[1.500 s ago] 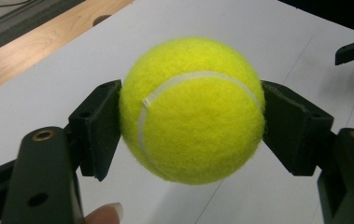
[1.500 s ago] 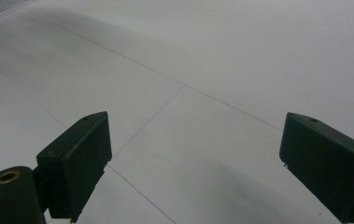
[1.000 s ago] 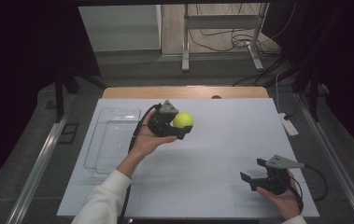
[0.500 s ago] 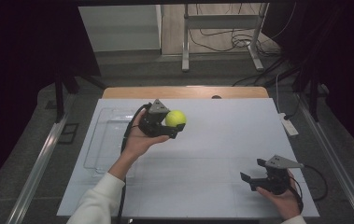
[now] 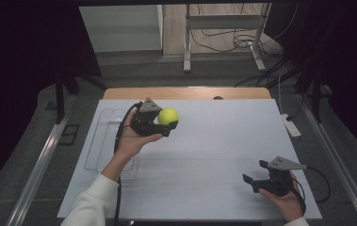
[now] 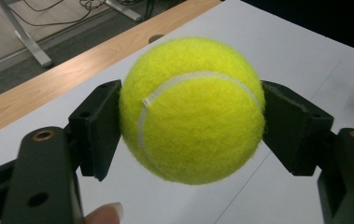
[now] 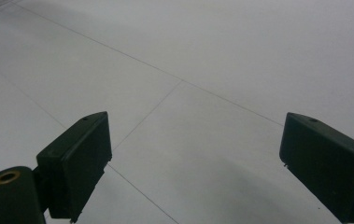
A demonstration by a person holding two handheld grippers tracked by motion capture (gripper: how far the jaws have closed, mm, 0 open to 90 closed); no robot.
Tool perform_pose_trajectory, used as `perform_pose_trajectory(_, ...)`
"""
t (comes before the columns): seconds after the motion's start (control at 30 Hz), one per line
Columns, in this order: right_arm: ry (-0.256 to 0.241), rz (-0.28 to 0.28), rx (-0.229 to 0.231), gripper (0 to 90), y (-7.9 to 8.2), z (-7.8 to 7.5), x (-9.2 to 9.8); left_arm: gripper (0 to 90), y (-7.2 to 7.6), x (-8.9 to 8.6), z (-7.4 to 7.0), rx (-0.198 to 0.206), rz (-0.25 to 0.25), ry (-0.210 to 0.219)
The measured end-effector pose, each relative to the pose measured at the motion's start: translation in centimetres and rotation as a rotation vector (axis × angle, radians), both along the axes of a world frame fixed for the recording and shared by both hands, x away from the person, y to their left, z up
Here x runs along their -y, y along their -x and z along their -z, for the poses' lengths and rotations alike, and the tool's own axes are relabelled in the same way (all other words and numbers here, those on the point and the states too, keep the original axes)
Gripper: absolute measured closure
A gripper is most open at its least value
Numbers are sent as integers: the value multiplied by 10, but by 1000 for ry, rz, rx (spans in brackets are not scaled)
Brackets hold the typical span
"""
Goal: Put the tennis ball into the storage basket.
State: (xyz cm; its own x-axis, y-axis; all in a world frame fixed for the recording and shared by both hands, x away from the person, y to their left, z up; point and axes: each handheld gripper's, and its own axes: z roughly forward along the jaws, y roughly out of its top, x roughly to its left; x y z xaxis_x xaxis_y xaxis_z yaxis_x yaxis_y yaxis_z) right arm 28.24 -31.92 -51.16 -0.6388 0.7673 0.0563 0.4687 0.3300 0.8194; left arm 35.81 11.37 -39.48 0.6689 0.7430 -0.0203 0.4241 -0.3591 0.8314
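Observation:
A yellow-green tennis ball (image 5: pixel 168 116) (image 6: pixel 192 109) is held off the white table (image 5: pixel 204 155), above its left-centre part. My left gripper (image 5: pixel 168 124) (image 6: pixel 191 112) is shut on the ball, one black pad pressed on each side. A clear plastic tray (image 5: pixel 101 141) lies just left of that hand. My right gripper (image 5: pixel 255 175) (image 7: pixel 195 163) rests low at the table's front right, open, with bare white tabletop between its fingers.
A wooden table edge (image 5: pixel 185 92) runs behind the white sheet. A small white device (image 5: pixel 291 127) lies at the right edge. Metal rails (image 5: pixel 39 165) flank the table, and a stand with cables (image 5: pixel 223 37) is on the floor behind.
My left gripper has carried the ball a little left and back, towards the tray. The right gripper has stayed in place.

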Motion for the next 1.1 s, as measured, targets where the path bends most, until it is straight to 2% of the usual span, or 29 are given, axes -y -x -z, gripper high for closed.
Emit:
perform_pose_trajectory(0.5,-6,2,3,94,0,0,1,267,-1,-16,-2,13,-42,9)
perform_pose_trajectory(1.1,-6,0,4,94,0,-1,1,267,-8,-38,2,-1,-104,-7)
